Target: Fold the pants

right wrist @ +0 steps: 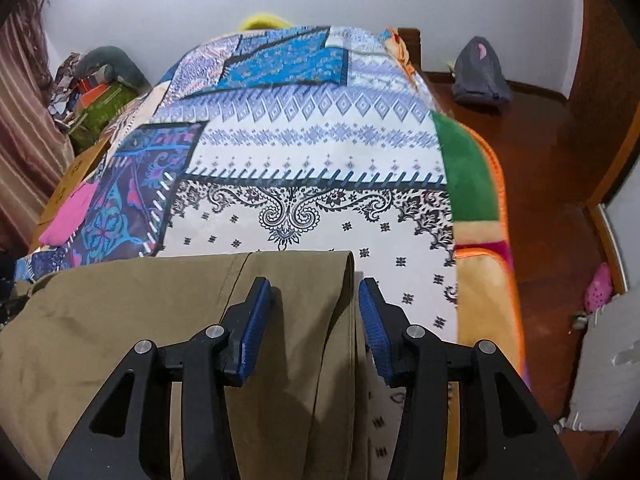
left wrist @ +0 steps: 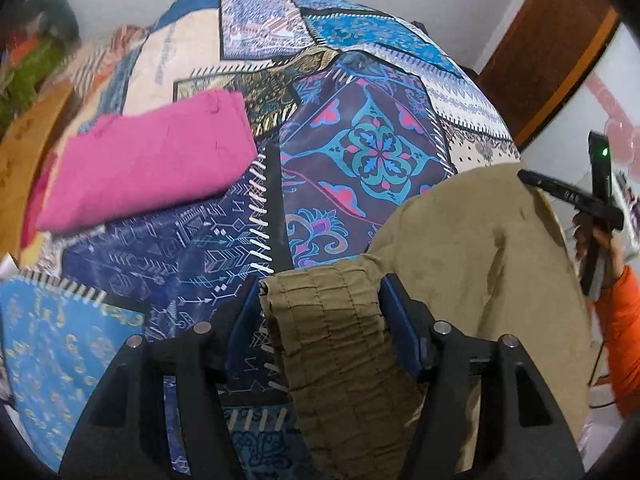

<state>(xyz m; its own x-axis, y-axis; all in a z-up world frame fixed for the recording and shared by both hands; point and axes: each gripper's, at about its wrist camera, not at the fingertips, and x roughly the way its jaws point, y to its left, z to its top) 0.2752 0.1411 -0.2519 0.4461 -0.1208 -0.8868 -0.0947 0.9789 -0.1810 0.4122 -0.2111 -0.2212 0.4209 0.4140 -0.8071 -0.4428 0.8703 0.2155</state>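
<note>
Khaki pants (left wrist: 480,248) lie on a patterned bedspread (left wrist: 360,140). In the left wrist view my left gripper (left wrist: 318,292) stands open around their gathered elastic waistband (left wrist: 340,340), which runs between the blue pads. The right gripper's body (left wrist: 592,208) shows at the far right edge of that view. In the right wrist view my right gripper (right wrist: 316,296) is open just above the folded leg end of the pants (right wrist: 160,320), with the pants' right edge between the fingers.
A folded pink garment (left wrist: 152,164) lies on the bed's left part, also seen in the right wrist view (right wrist: 72,208). A green and orange blanket (right wrist: 472,184) hangs off the bed's right side. Wooden floor (right wrist: 540,160) and a grey bag (right wrist: 480,76) lie beyond.
</note>
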